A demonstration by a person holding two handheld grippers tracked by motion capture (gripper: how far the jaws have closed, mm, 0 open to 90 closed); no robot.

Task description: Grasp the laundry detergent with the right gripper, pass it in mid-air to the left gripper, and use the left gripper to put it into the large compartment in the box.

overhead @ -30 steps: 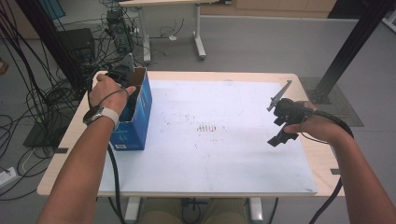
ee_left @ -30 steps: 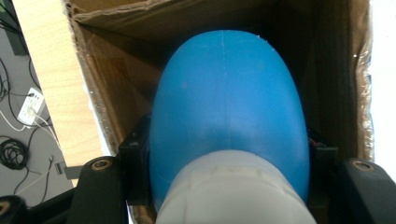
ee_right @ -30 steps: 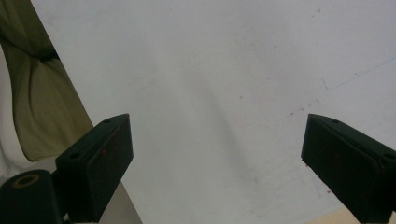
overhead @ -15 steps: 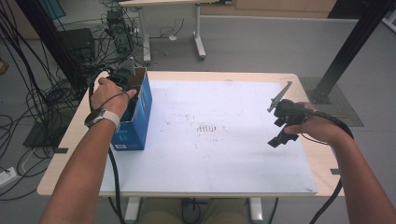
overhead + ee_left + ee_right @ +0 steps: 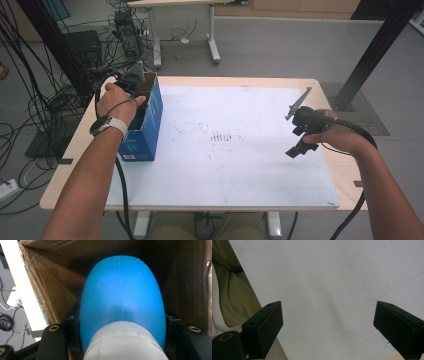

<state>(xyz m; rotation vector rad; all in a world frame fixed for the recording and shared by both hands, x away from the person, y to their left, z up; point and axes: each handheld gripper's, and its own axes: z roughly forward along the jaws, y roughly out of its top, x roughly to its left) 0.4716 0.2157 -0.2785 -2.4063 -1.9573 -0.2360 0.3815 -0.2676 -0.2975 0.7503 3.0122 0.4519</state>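
A blue cardboard box (image 5: 146, 125) stands open-topped at the table's left edge. My left gripper (image 5: 131, 82) reaches down into it, the hand above its rim. In the left gripper view the jaws of the left gripper (image 5: 122, 323) press on both sides of a smooth blue rounded object (image 5: 122, 290) with a white base, brown box walls (image 5: 50, 287) all around. My right gripper (image 5: 300, 137) hovers over the right part of the white mat (image 5: 225, 170). In the right gripper view the right gripper (image 5: 328, 325) stands open, nothing between its jaws.
The white mat covers most of the wooden table (image 5: 75, 150) and has small dark marks (image 5: 222, 136) near its middle. Cables and a stand (image 5: 75, 50) crowd the floor at the left. A black post (image 5: 370, 55) rises at the back right.
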